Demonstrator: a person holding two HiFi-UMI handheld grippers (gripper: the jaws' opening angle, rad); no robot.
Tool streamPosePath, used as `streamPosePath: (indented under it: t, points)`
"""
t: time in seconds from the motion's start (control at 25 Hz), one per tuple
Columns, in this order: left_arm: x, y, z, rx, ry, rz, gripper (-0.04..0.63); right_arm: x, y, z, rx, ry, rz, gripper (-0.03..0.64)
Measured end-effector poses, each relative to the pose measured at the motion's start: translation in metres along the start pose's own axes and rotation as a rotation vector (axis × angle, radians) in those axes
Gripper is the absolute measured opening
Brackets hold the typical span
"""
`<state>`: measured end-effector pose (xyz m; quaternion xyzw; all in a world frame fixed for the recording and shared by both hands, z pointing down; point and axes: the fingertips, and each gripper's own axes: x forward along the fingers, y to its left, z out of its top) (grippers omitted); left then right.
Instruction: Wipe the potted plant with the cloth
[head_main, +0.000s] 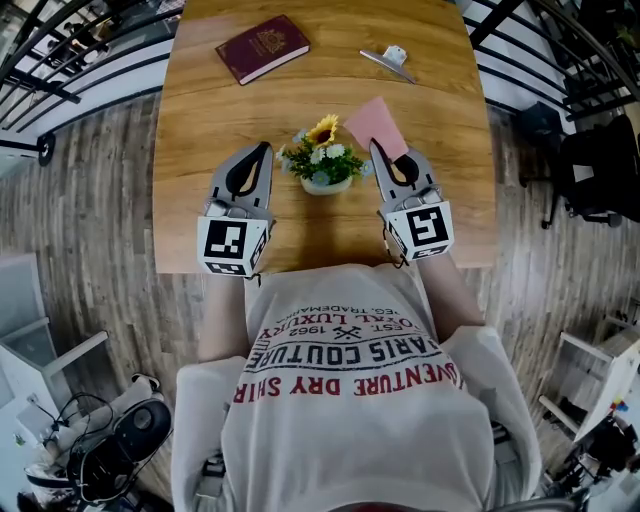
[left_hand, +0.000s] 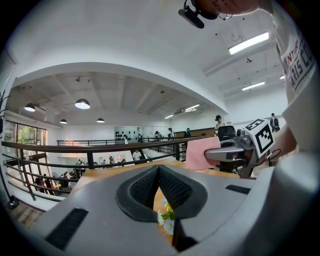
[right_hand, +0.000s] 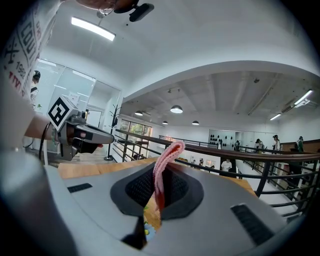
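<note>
in the head view, the potted plant (head_main: 323, 165) sits on the table (head_main: 200, 130), between the left hand-held gripper (head_main: 264, 148) and the right hand-held gripper (head_main: 377, 148). in the left gripper view, the jaws are pressed together, holding nothing. in the right gripper view, the jaws pinch the pink cloth (right_hand: 162, 165).

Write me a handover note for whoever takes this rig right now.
Left gripper: shut, empty, left of the potted plant.
Right gripper: shut on the pink cloth, right of the plant.
Plant stands on the wooden table, between both grippers.
Done: cloth in grip.
To do: bring the cloth onto the plant and wipe it; cloth is not touching it yet.
</note>
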<state>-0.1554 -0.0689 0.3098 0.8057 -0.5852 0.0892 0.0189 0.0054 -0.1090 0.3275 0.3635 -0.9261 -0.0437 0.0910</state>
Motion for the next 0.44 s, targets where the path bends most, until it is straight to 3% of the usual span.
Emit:
streamPosePath:
  t: [0.44]
  points:
    - [0.0014, 0.001, 0.0043, -0.01, 0.001, 0.001, 0.016, 0.0019, 0.0009, -0.0009, -0.001, 0.007, -0.001, 0.037]
